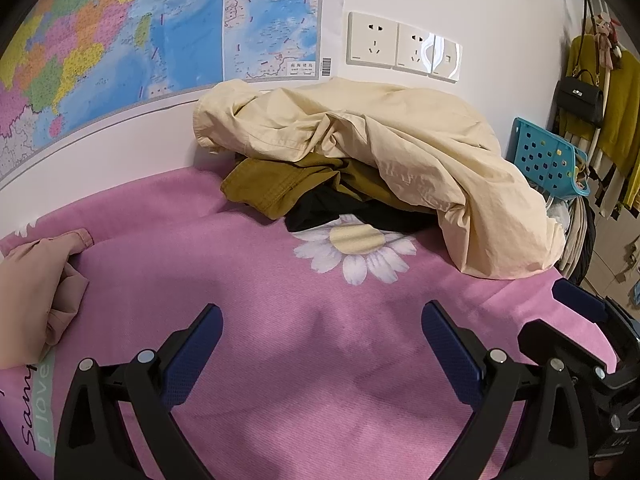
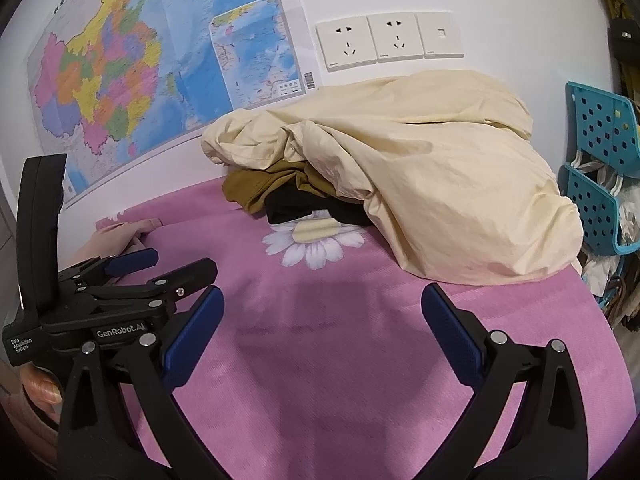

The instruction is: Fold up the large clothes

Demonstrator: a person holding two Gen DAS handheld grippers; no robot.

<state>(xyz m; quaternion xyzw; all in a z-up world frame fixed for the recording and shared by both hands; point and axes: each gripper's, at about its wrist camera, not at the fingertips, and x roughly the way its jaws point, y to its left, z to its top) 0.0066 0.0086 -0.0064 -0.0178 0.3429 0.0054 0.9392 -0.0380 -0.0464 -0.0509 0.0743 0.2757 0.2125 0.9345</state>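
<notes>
Crumpled cream cotton garment (image 1: 400, 160), upper centre of the frame, heaped over olive (image 1: 272, 188) and black clothes (image 1: 332, 212) on the pink blanket (image 1: 280, 340). Left gripper (image 1: 322, 330) and right gripper (image 2: 322, 320): jaws wide apart, empty. Soft, light, limp fabric; probably best pinched at a hem edge.

Pile against wall: three garments, namely cream garment (image 1: 400, 152), olive garment (image 1: 276, 184), black garment (image 1: 328, 210). One pink garment (image 1: 36, 280) apart. Two grippers. Three wall plates (image 2: 390, 38). One map (image 1: 140, 36). Two blue baskets (image 2: 600, 132).
</notes>
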